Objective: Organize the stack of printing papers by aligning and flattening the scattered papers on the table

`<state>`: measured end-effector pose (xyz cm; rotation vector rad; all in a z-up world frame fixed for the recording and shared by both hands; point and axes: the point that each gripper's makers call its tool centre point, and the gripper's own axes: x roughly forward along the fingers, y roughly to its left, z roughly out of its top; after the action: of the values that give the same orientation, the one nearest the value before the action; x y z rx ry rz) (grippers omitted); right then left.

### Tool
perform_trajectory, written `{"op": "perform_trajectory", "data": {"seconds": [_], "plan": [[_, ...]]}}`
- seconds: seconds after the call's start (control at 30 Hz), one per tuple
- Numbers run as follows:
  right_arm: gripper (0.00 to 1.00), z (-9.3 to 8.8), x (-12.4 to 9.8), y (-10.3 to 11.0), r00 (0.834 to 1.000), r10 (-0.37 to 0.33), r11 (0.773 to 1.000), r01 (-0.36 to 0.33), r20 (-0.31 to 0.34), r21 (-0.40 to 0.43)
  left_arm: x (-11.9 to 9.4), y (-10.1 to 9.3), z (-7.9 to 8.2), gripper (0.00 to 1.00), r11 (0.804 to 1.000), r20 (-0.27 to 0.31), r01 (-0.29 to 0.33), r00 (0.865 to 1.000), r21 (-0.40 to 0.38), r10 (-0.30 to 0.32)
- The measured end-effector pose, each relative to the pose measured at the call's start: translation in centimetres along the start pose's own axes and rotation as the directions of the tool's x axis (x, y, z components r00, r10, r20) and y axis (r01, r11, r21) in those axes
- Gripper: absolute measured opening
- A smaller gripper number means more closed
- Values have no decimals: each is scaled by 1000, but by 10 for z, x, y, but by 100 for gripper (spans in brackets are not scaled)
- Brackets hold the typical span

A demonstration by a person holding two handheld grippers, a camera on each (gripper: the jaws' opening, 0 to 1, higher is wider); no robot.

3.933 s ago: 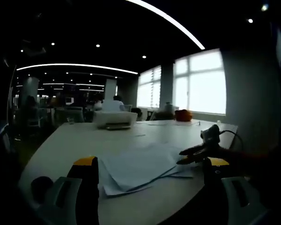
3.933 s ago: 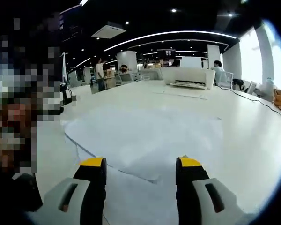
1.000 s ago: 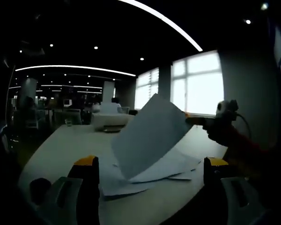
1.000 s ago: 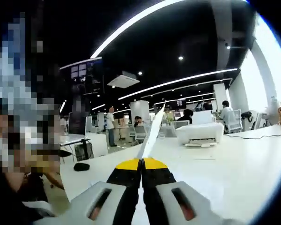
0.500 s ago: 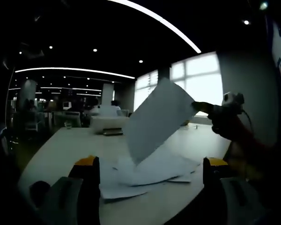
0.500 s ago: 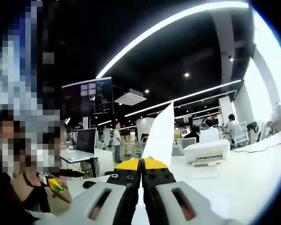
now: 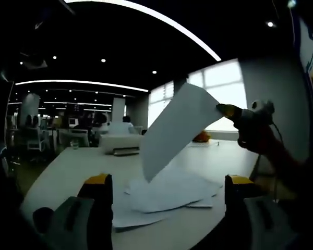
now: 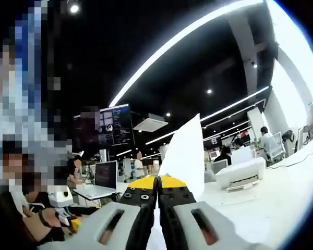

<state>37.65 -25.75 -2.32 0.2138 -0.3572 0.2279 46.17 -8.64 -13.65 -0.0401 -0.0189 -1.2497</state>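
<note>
A loose pile of white printing papers lies fanned out on the white table, between and beyond my left gripper's open yellow-tipped jaws. One white sheet hangs in the air above the pile, pinched at its upper right corner by my right gripper, which enters from the right with a hand behind it. In the right gripper view, my right gripper is shut on that sheet, which rises edge-on from the closed jaws.
A white printer stands further back on the table, also the printer at the right. An orange object sits near the bright windows. Seated people and chairs are at desks behind. A laptop is on a desk at the left.
My right gripper closed on one sheet from the pile and has lifted it steadily higher above the table. My left gripper has stayed open in about the same place.
</note>
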Motion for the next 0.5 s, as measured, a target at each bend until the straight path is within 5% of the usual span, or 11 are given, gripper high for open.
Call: {"op": "perform_trajectory", "data": {"seconds": [0.5], "plan": [[0, 0, 2, 17, 999, 30, 995, -34, 41, 98, 20, -4, -1, 88, 997, 7, -18, 1000, 78, 18]]}}
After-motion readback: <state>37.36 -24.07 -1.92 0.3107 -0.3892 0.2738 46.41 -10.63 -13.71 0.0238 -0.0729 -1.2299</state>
